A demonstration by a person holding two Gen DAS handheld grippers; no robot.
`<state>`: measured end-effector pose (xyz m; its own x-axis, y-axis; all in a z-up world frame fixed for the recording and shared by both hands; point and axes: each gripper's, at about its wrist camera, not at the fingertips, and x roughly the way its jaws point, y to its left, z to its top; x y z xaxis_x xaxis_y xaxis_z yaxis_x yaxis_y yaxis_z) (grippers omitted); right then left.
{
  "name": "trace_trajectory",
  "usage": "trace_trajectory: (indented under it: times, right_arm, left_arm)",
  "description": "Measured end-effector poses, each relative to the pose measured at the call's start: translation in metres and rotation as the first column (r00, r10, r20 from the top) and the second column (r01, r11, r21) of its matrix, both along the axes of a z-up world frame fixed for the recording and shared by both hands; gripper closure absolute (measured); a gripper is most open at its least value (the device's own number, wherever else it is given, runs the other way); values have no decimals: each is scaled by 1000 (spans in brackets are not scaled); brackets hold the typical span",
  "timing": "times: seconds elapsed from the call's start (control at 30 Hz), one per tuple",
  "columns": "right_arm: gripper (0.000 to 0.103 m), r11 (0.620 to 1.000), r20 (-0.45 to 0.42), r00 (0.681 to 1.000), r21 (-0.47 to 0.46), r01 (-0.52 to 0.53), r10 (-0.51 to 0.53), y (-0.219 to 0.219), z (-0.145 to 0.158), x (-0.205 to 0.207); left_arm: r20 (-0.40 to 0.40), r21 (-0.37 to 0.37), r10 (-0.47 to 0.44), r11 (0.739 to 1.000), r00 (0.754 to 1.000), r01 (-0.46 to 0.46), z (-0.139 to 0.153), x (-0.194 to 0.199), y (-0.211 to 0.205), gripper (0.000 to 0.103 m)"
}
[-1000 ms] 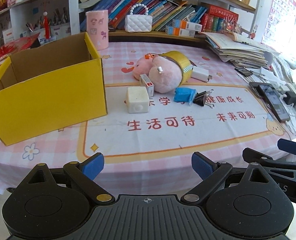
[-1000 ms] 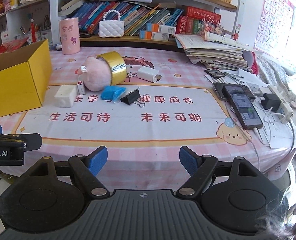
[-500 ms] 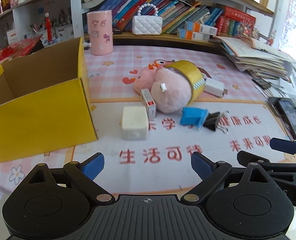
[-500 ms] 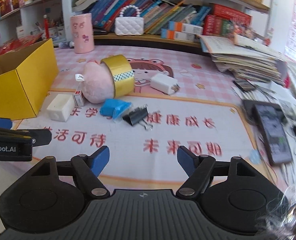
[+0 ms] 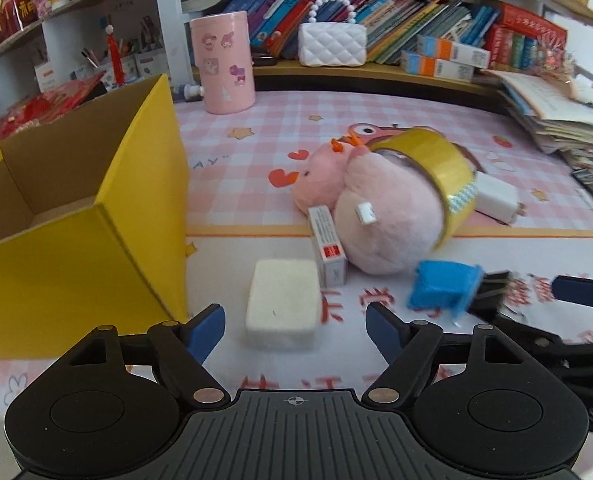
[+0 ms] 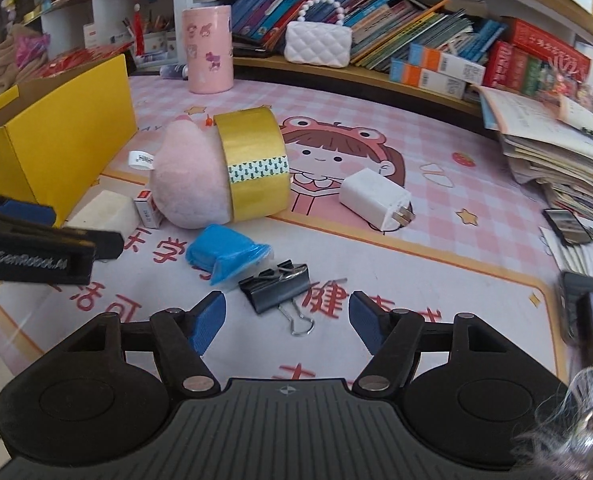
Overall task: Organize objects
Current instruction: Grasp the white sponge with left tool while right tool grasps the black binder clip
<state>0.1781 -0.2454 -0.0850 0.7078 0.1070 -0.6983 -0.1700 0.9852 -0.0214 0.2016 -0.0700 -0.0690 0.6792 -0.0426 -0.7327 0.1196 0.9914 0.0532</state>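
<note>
While your left hand-held gripper point(image 5: 294, 330) narrows around the white block point(image 5: 282, 309) beside the yellow box point(image 5: 76, 240), your right hand-held gripper point(image 6: 282, 322) narrows, untouching, over the black binder clip point(image 6: 276, 286) on the counter point(image 6: 376, 264).

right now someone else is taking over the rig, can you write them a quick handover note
Left tongs: empty, jaws closing, lined up on the white block, pads not touching it.
Right tongs: empty, jaws closing, over the black binder clip, not gripping yet.
Yellow box stands open at the left of the table; what little shows of its inside looks bare.
Still on the mat: white block, small red-and-white carton, pink plush with the gold tape roll leaning on it, blue packet, binder clip, white charger.
Done: nothing boxed that I can see.
Left: probably grab block and clip, then the rest.
</note>
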Motion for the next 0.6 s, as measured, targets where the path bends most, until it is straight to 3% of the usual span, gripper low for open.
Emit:
trace_trajectory:
  times: [0.17, 0.37, 0.43, 0.53, 0.6]
  right_arm:
    - [36, 999, -18, 999, 4, -48, 48, -2, -9, 14]
    - [39, 996, -32, 996, 31, -83, 84, -7, -15, 27]
    - [46, 994, -36, 994, 47, -100, 102, -8, -16, 31]
    - [60, 990, -28, 991, 50, -132, 133, -9, -15, 32]
    - [61, 990, -28, 990, 41, -136, 138, -9, -14, 30]
  left_arm:
    - [-15, 35, 29, 999, 999, -28, -11, 18, -5, 28]
    - [-39, 5, 41, 999, 998, -41, -17, 30, -5, 51]
    - [-36, 19, 39, 999, 999, -38, -16, 29, -5, 62]
    - [-58, -36, 39, 999, 998, -41, -11, 26, 2, 65]
    - [-54, -52, 37, 998, 998, -40, -7, 22, 3, 66]
